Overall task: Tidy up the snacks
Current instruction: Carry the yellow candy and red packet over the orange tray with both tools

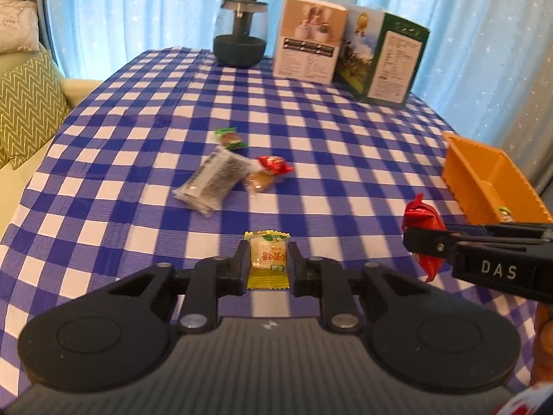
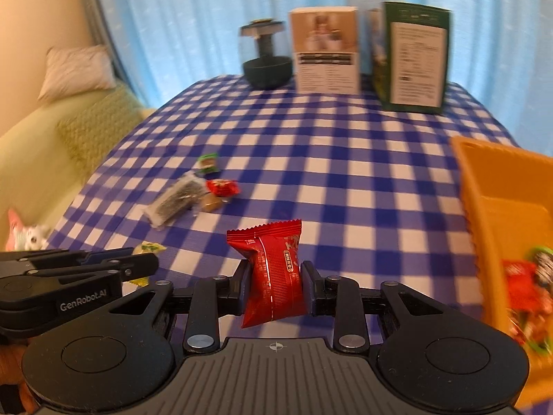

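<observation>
The left tool [image 1: 266,264] is clenched on a small yellow candy packet [image 1: 267,259], a flat translucent wrapper with crimped, saw-toothed ends, held upright between the matte black pads. The right tool [image 2: 274,282] is clenched on a red snack packet [image 2: 273,273], a glossy foil pillow pack with a serrated top seal, pinched at its middle and tilted slightly. Both packets are lifted clear of the tabletop [image 1: 328,159], which is covered by a blue-and-white checked cloth of fine woven texture.

Near the middle of the cloth lies a loose cluster: a clear rectangular sachet with dark contents [image 1: 212,181], a green-ended candy [image 1: 230,138], a second red foil candy [image 1: 274,165] and a tan candy in clear wrap [image 1: 260,181], touching or just beside one another.

At the right edge stands an orange plastic bin [image 2: 484,186] with rigid walls and a toothed rim; wrapped snacks lie inside it, blurred.

At the far edge stand a dark round-based glass jar [image 1: 240,33] and two upright printed cardboard cartons [image 1: 311,39].
</observation>
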